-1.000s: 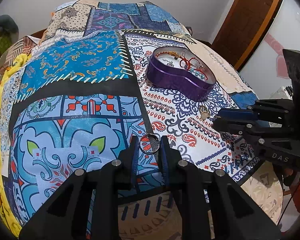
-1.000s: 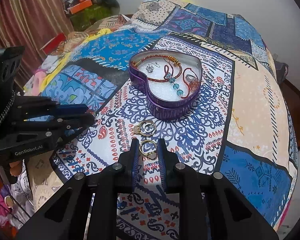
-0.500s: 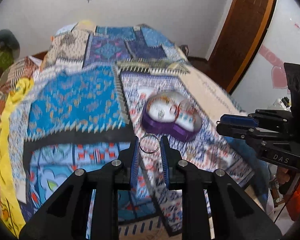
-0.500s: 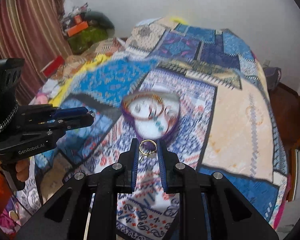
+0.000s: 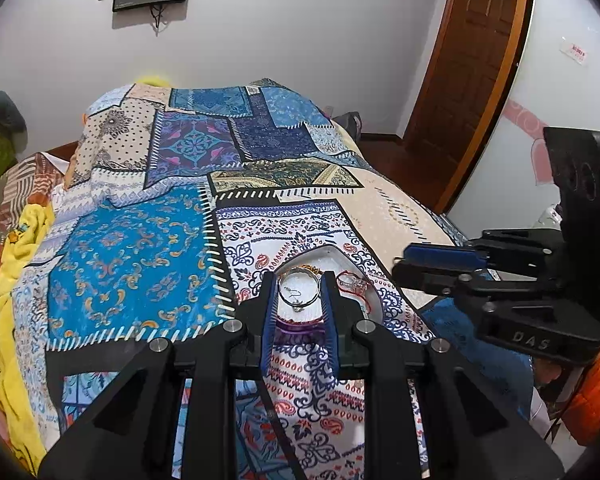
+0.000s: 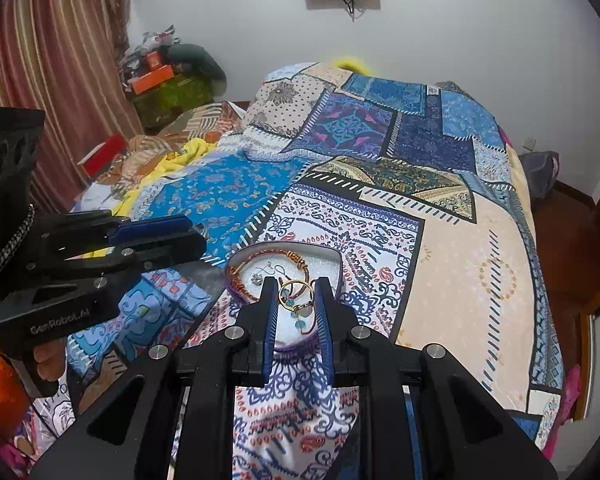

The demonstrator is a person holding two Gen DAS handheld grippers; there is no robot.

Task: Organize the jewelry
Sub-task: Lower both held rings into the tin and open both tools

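Patchwork-quilted bed [image 5: 132, 264] carries a purple heart-shaped metal tin [image 6: 342, 270] under both claws.
Left claw [image 5: 299, 286] pinches a silver ring [image 5: 299, 286] above the tin's white lining; right claw [image 6: 296, 294] grips a gold ring [image 6: 290, 285] over the red beaded bracelets [image 6: 244, 286] lying inside the tin.

- My left gripper [image 5: 299, 289] holds a ring [image 5: 299, 289] over the tin [image 6: 342, 270] on the bedspread [image 6: 460, 248].
- My right gripper [image 6: 296, 294], just right of it, holds a second ring [image 6: 295, 294] over the same tin; bracelets [image 6: 260, 258] lie inside.
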